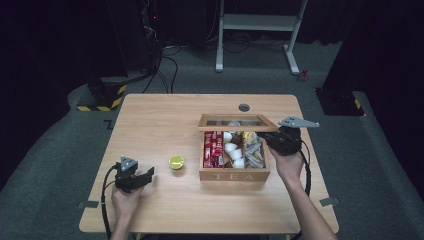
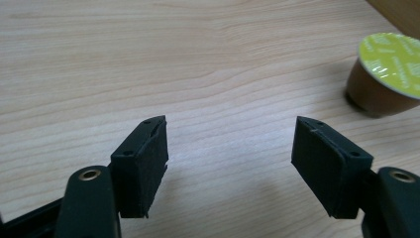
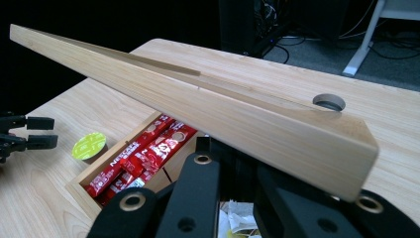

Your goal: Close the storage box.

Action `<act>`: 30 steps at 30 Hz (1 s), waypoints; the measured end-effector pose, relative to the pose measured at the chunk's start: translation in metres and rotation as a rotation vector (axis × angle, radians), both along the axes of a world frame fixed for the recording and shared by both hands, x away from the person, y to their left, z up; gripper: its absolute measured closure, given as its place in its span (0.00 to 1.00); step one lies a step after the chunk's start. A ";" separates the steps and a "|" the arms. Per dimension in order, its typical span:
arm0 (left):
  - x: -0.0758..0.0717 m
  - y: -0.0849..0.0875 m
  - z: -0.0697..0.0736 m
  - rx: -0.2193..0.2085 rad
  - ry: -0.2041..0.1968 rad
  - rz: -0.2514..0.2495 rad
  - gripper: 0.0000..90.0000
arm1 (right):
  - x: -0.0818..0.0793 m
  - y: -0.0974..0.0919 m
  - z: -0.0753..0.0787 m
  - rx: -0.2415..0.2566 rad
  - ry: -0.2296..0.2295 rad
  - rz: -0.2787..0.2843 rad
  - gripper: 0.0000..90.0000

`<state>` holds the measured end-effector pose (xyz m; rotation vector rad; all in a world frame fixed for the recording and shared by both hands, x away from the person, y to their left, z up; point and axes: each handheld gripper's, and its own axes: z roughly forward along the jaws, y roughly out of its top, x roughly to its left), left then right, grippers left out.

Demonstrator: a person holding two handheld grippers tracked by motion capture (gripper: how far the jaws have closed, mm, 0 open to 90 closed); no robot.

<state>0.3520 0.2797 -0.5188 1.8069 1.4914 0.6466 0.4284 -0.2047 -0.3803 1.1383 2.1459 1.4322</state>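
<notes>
A wooden box marked TEA (image 1: 234,175) stands right of the table's middle, its glass-paned lid (image 1: 237,122) raised. My right gripper (image 1: 267,140) is shut on the lid's right front corner and holds it up. In the right gripper view the lid (image 3: 223,114) slants across above my right gripper (image 3: 237,173). A brown capsule with a lime-green top (image 1: 176,162) sits on the table left of the box. My left gripper (image 1: 150,174) lies low at the front left, open, pointing toward the capsule but apart from it. In the left gripper view the capsule (image 2: 389,69) is up and right of my left gripper (image 2: 230,144), whose jaws hold nothing.
Inside the box lie red sachets (image 3: 143,158), white pods (image 1: 234,149) and wrapped tea bags (image 1: 252,150). A round cable hole (image 1: 244,107) is in the table behind the box. A white desk frame (image 1: 260,22) stands on the floor beyond.
</notes>
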 end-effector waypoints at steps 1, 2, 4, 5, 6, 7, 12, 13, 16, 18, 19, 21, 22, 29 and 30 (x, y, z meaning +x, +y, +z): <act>0.000 0.001 -0.001 0.006 0.003 0.002 0.34 | 0.000 0.000 0.000 -0.001 -0.001 -0.001 1.00; 0.000 0.003 -0.002 0.004 0.004 0.005 0.34 | -0.001 0.001 -0.001 -0.006 -0.003 -0.005 1.00; 0.000 0.004 -0.005 0.006 0.010 0.013 0.34 | -0.002 0.001 -0.001 -0.015 -0.008 -0.008 1.00; 0.000 0.004 -0.007 0.013 0.017 0.014 0.33 | -0.002 0.001 -0.002 -0.015 -0.008 -0.007 1.00; 0.000 0.004 -0.009 0.015 0.021 0.017 0.33 | -0.002 0.001 -0.002 -0.013 -0.005 -0.009 1.00; 0.000 0.003 -0.009 0.014 0.024 0.016 0.33 | -0.003 0.001 -0.002 -0.013 -0.005 -0.009 1.00; 0.000 0.002 -0.009 0.034 0.025 0.016 0.33 | -0.004 0.001 -0.004 -0.018 -0.004 -0.006 0.99; 0.000 0.000 -0.009 0.045 0.026 0.015 0.33 | -0.004 0.001 -0.004 -0.019 -0.006 -0.006 0.99; -0.001 -0.004 -0.010 0.063 0.028 -0.006 0.31 | -0.008 0.002 -0.007 -0.027 -0.011 -0.013 0.98; -0.001 -0.004 -0.010 0.059 0.027 -0.004 0.31 | -0.010 0.002 -0.010 -0.035 -0.012 -0.014 0.98; -0.001 -0.004 -0.010 0.060 0.028 -0.004 0.31 | -0.011 0.001 -0.011 -0.041 -0.013 -0.012 0.98; -0.001 -0.004 -0.010 0.060 0.027 -0.004 0.31 | -0.012 0.001 -0.013 -0.046 -0.009 -0.011 0.98; -0.001 -0.004 -0.010 0.060 0.027 -0.004 0.31 | -0.013 0.001 -0.013 -0.046 -0.007 -0.011 0.98; -0.001 -0.004 -0.010 0.057 0.028 -0.006 0.30 | -0.016 0.001 -0.018 -0.057 0.004 -0.007 0.98; -0.001 -0.004 -0.010 0.057 0.028 -0.007 0.30 | -0.017 0.001 -0.019 -0.060 0.006 -0.005 0.98</act>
